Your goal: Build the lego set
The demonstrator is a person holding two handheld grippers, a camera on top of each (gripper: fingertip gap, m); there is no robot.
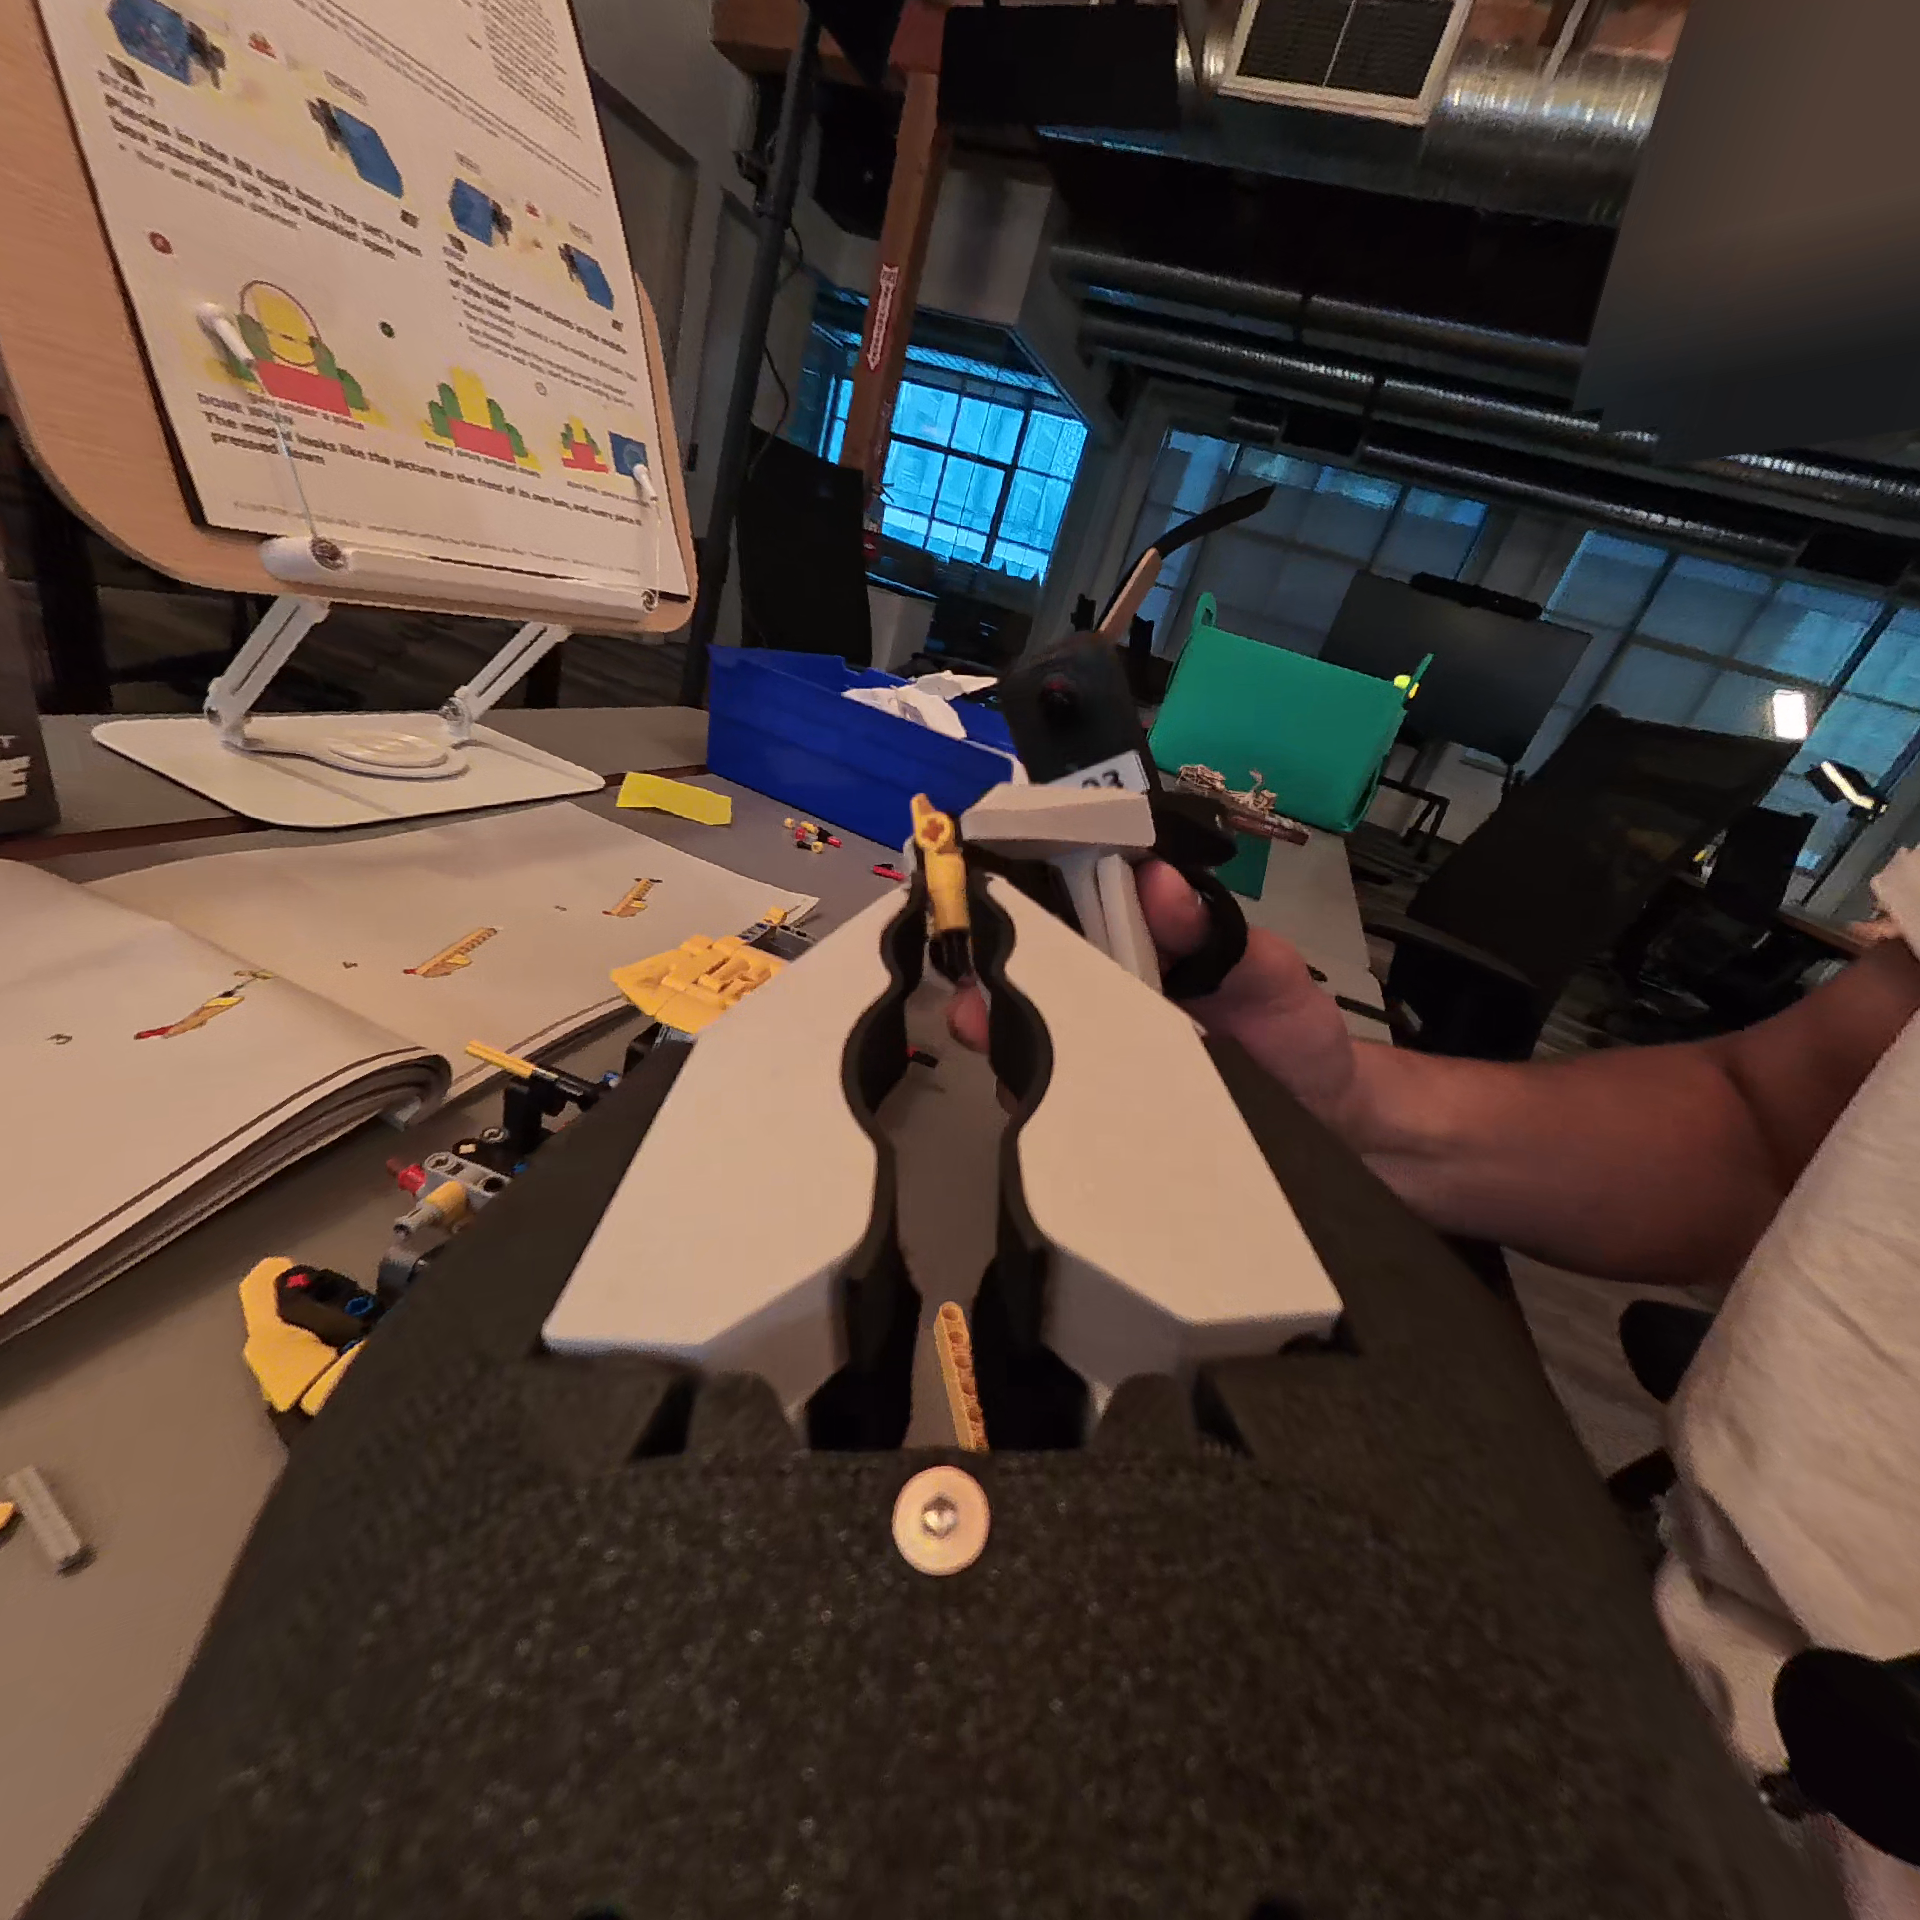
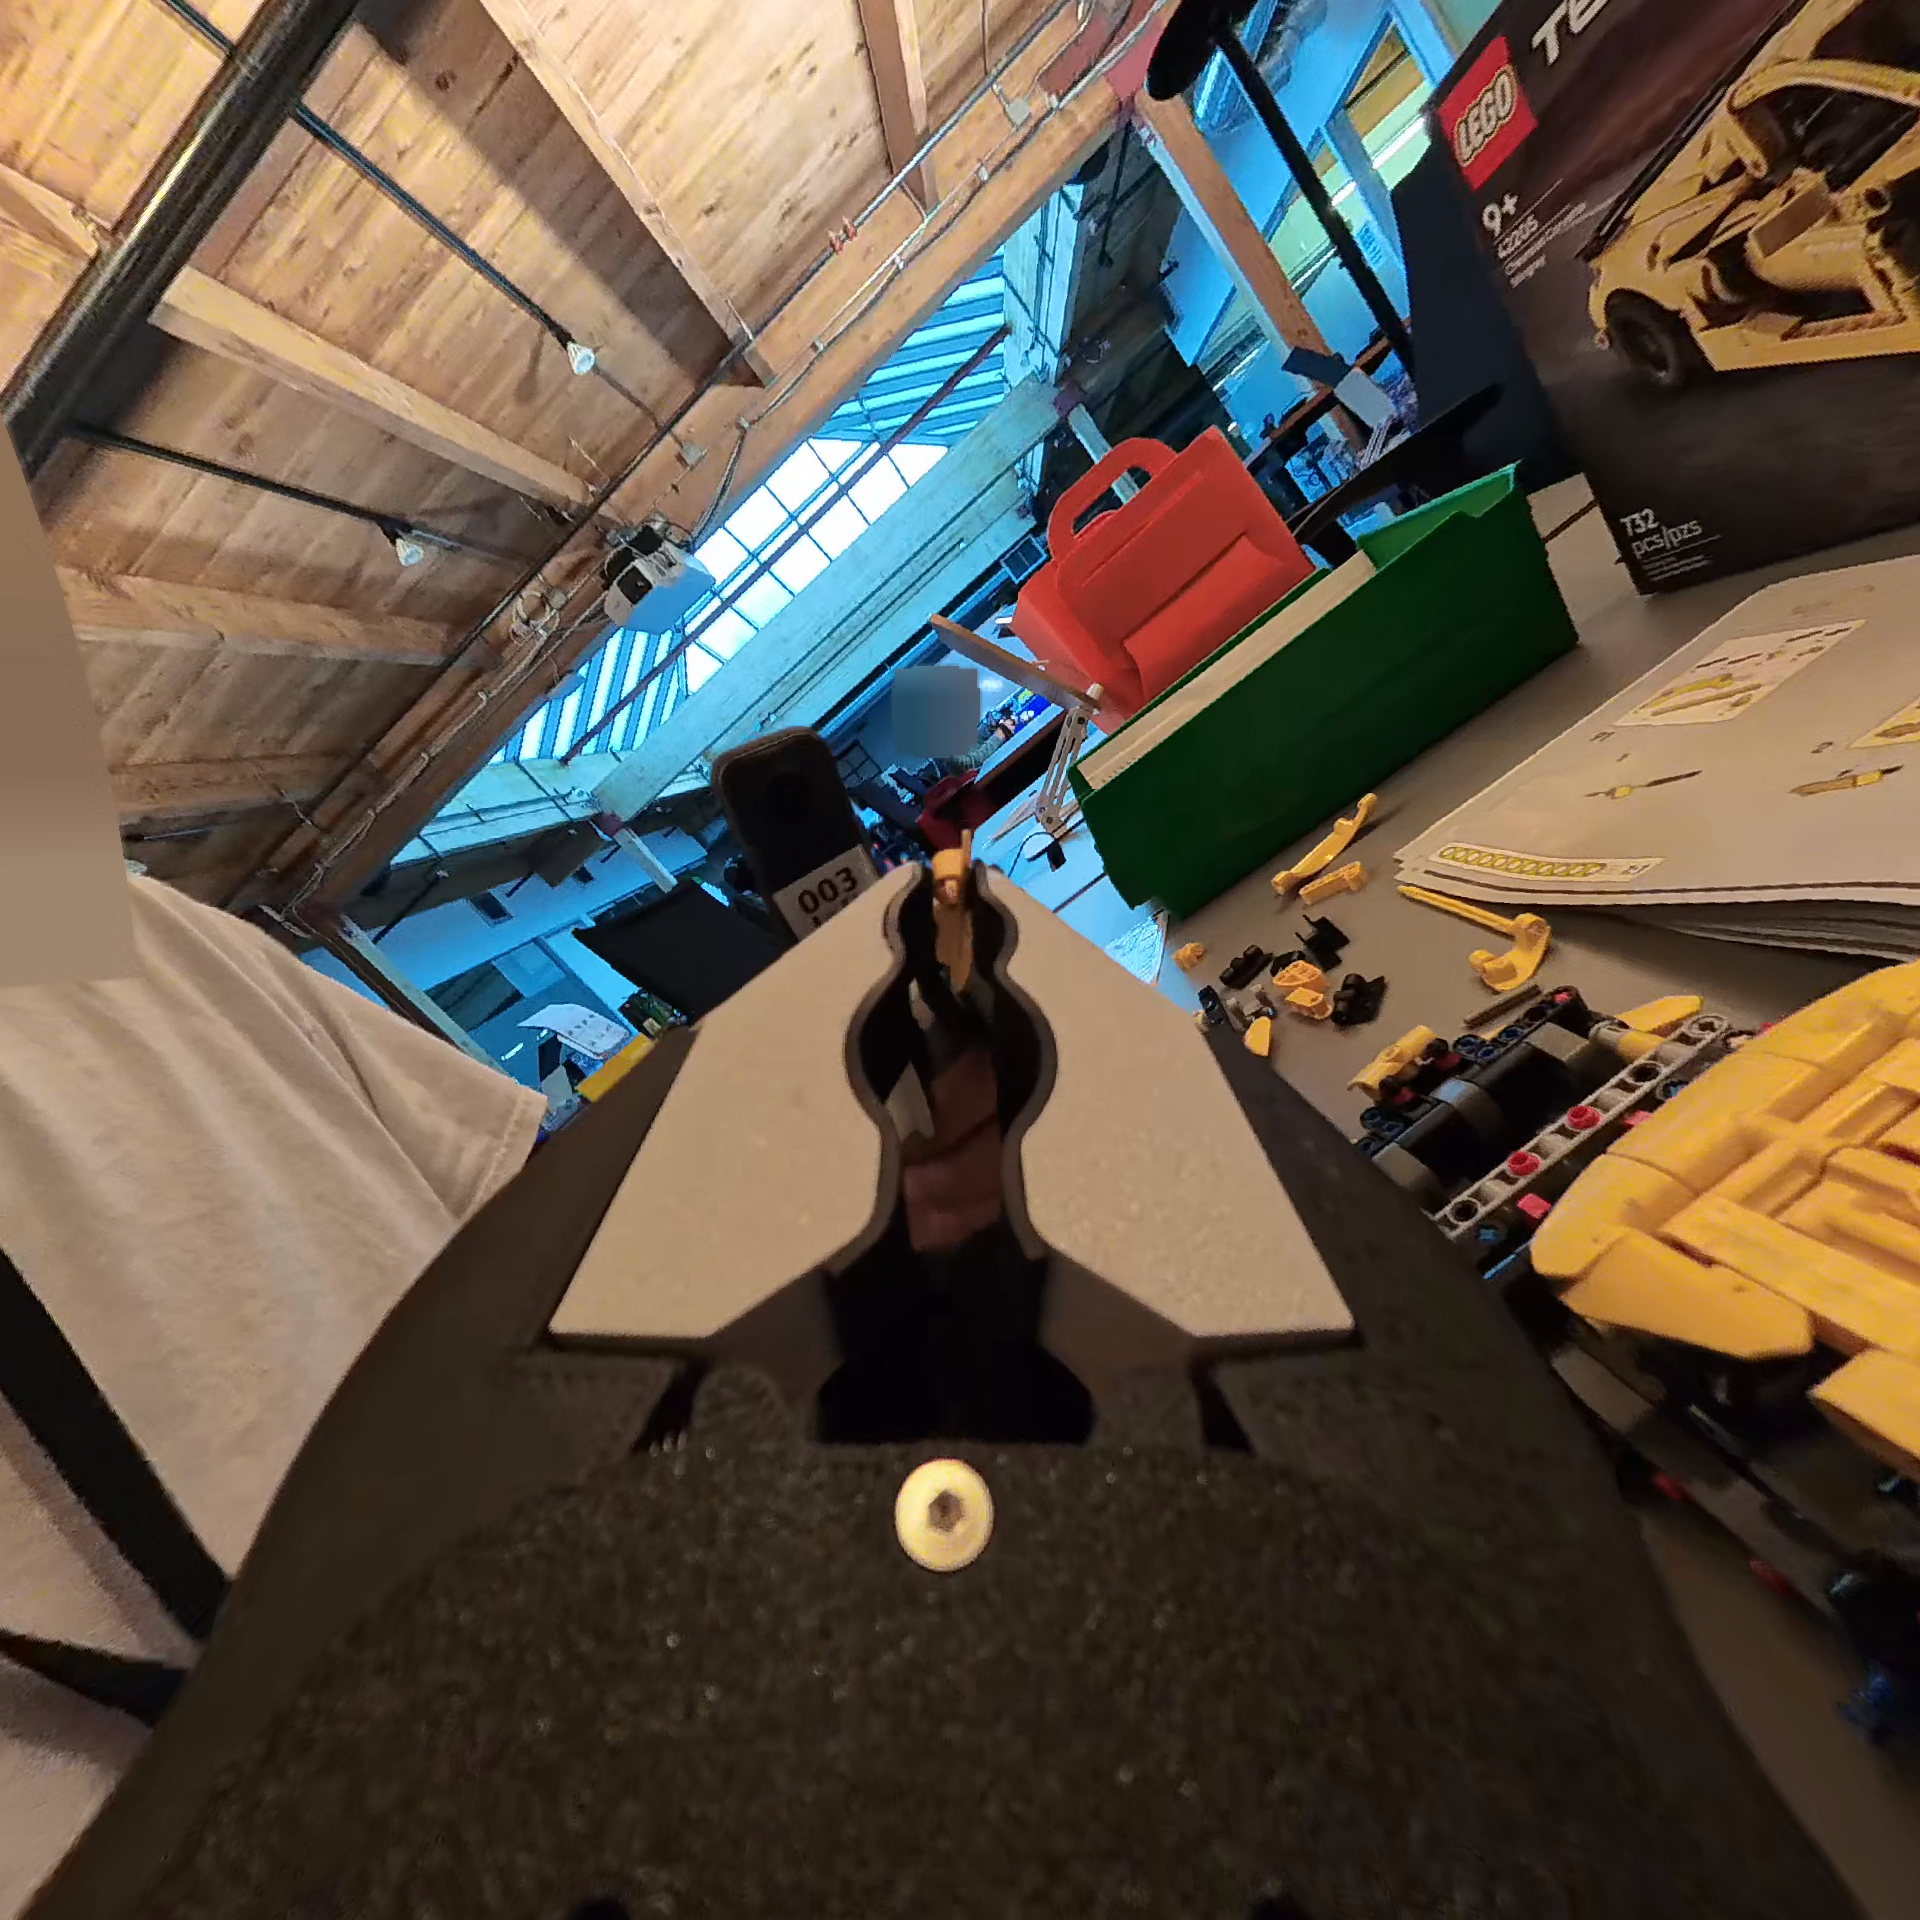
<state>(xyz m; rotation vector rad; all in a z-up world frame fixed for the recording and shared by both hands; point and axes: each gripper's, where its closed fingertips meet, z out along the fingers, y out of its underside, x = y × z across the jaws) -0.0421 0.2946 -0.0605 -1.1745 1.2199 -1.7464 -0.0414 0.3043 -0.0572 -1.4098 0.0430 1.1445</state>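
Both holding one small yellow Lego piece [image 1: 943,873] up in the air: left gripper [image 1: 948,914] pinching its bottom, right gripper [image 2: 951,914] pinching its top. Push together slowly, straight, no twisting.

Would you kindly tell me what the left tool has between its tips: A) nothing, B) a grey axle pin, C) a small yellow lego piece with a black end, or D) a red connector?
C: the left tool is shut on the small yellow lego piece with a black end, held above the table.
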